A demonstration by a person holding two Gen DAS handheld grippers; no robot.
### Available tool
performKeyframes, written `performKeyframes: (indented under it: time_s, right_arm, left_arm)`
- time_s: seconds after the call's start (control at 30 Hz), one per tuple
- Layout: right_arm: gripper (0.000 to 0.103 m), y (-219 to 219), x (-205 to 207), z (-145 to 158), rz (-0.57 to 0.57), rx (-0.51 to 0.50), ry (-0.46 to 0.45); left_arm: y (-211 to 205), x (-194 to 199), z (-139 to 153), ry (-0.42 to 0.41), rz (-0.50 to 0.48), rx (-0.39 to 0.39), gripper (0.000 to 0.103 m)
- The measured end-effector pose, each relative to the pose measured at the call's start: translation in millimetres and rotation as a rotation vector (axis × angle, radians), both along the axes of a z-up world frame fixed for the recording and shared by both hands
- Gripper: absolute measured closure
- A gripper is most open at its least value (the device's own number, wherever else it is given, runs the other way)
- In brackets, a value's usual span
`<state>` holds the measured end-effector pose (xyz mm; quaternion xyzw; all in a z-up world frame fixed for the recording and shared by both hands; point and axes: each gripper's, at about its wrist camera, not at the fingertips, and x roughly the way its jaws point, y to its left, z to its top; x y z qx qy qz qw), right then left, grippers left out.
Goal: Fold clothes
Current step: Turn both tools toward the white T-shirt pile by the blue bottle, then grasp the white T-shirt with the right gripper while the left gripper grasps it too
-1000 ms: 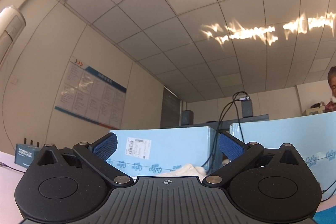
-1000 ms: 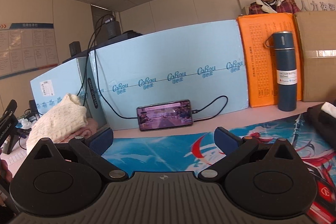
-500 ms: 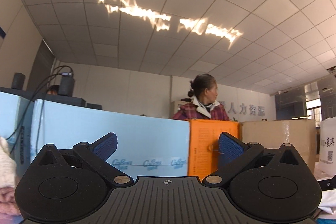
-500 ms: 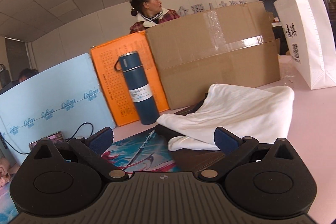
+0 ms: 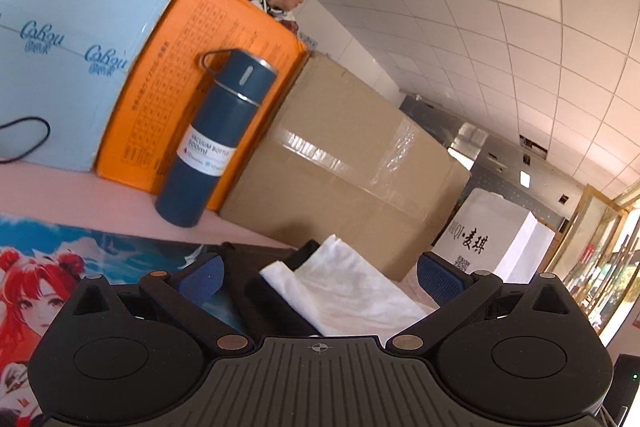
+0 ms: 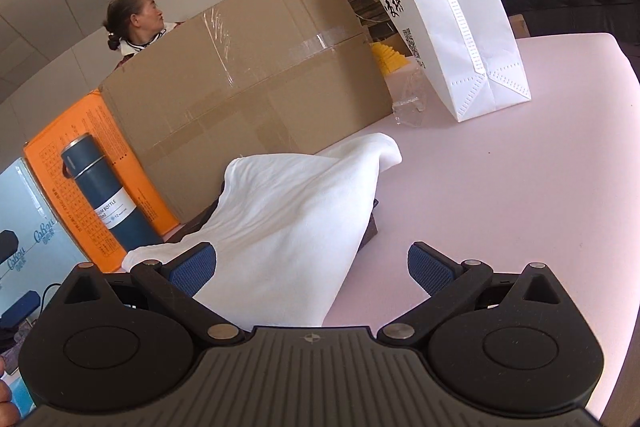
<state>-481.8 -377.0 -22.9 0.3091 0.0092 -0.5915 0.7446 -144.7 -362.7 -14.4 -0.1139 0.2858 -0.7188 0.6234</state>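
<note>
- The left tongs [image 5: 318,277] are spread wide with nothing between the blue pads [image 5: 202,277] — they hang just above the table, pointing at a heap of cloth.
- The right tongs [image 6: 312,269] are likewise released; the left pad [image 6: 194,269] sits right at the edge of the white garment [image 6: 288,227], though whether it touches cannot be told.
- The white garment lies crumpled and unfolded on the pink table [image 6: 500,195], draped over a dark garment [image 5: 276,311] beneath it. One end rises against the foot of the cardboard box [image 6: 248,83].
- In the left view the dark garment overlaps the edge of a printed mat [image 5: 48,259] showing a red-haired cartoon figure.
- A dark blue flask [image 5: 214,143] stands upright near the back edge of the table, just beside the box, its white label reading "VACUUM BOTTLE 500ml".
- Behind the flask leans an orange board [image 5: 168,75] printed with a grid of small characters too fine to read.
- Beside that stands a pale blue board [image 5: 68,39] marked "CaRou" in repeated script, with a black cable [image 5: 28,143] looped at its foot.
- The brown box is sealed with clear tape across its face.
- A white bag [image 6: 452,19] stands towards the far right corner of the table — it bears black Chinese characters and a QR code.
- A person [image 6: 134,23] stands behind the box, seen in profile.
</note>
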Motion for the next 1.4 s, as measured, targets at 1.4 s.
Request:
performKeyframes:
  time_s: [1.4]
  right_arm:
    - [0.023,-55,-20,-30,0.097,0.036,-0.421]
  left_arm:
    - [-81,-44,-37,0.226,-0.243,0.148,0.001]
